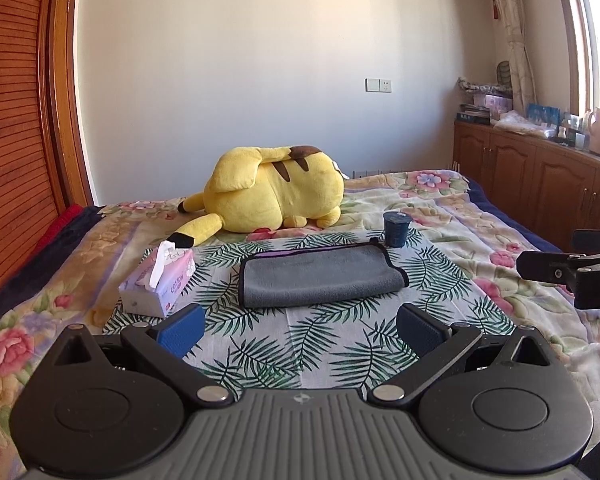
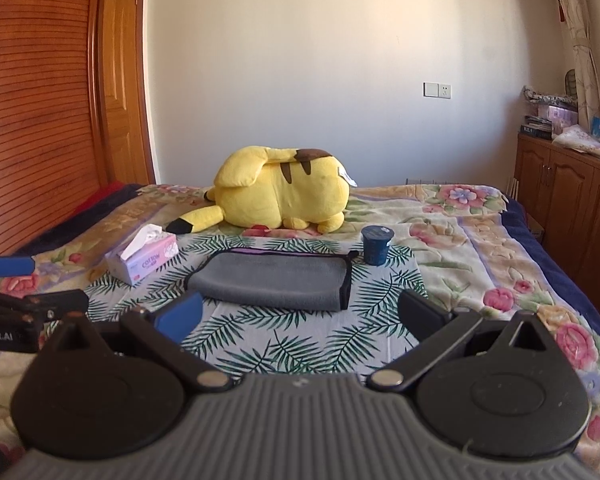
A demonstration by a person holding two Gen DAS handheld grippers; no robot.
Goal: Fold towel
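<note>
A grey towel (image 1: 318,276) with dark edging lies folded on a palm-leaf cloth (image 1: 300,344) on the bed; a purple strip shows along its far edge. It also shows in the right wrist view (image 2: 272,280). My left gripper (image 1: 300,330) is open and empty, held back from the towel's near edge. My right gripper (image 2: 300,318) is open and empty, also short of the towel. The right gripper shows at the right edge of the left wrist view (image 1: 560,268). The left gripper shows at the left edge of the right wrist view (image 2: 20,280).
A tissue box (image 1: 160,286) sits left of the towel. A dark blue cup (image 1: 396,229) stands at its far right corner. A yellow plush toy (image 1: 276,196) lies behind. Wooden cabinets (image 1: 540,184) line the right side; a wooden headboard (image 1: 16,120) is at left.
</note>
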